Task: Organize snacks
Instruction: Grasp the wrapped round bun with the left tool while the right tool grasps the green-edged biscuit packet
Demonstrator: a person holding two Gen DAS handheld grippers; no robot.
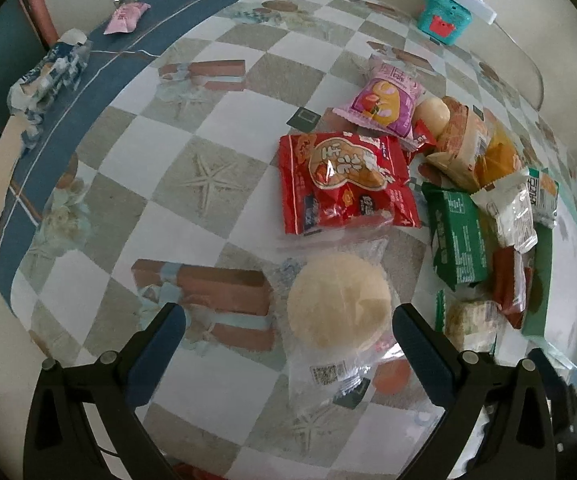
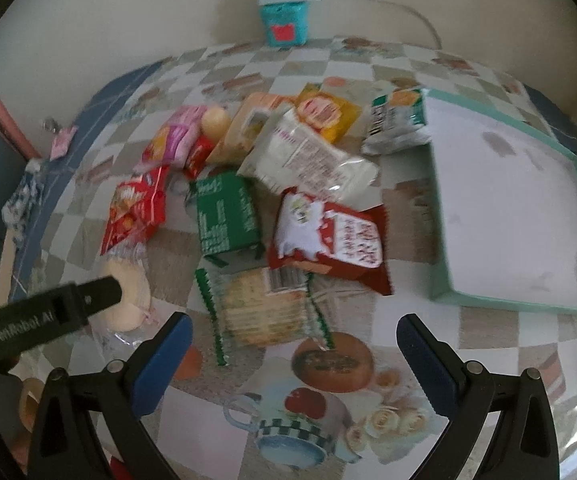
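Snacks lie in a loose pile mid-table on a checkered cloth w/ seashell and teacup prints. Left gripper hovers low over the table, jaws wide, nothing held; a round pale bun in clear wrap sits on the cloth between the jaws, no contact visible. Just beyond it lies a red peanut-print pack, then a pink pack toward the far edge. Right of those: a pale round bun, an orange-beige pack, a green pack, and a white-and-clear wrapper, partly overlapping.

Right gripper also hovers above the table, jaws wide, empty. Cracker pack w/ green crimped ends lies just ahead, between the jaws and a bit farther out. Red-and-white pack overlaps its far edge; a yellow pack and a green-white wrapper sit farther back. Shallow teal-rimmed tray rests at the table's right side; interior looks bare white, the green-white wrapper leaning on its far left corner.

Teal box w/ red mark stands at the far edge by the wall, a white device on top. Near the left edge, apart from the pile: a small pink sachet and a blue-white wrapper on the cloth's blue border.
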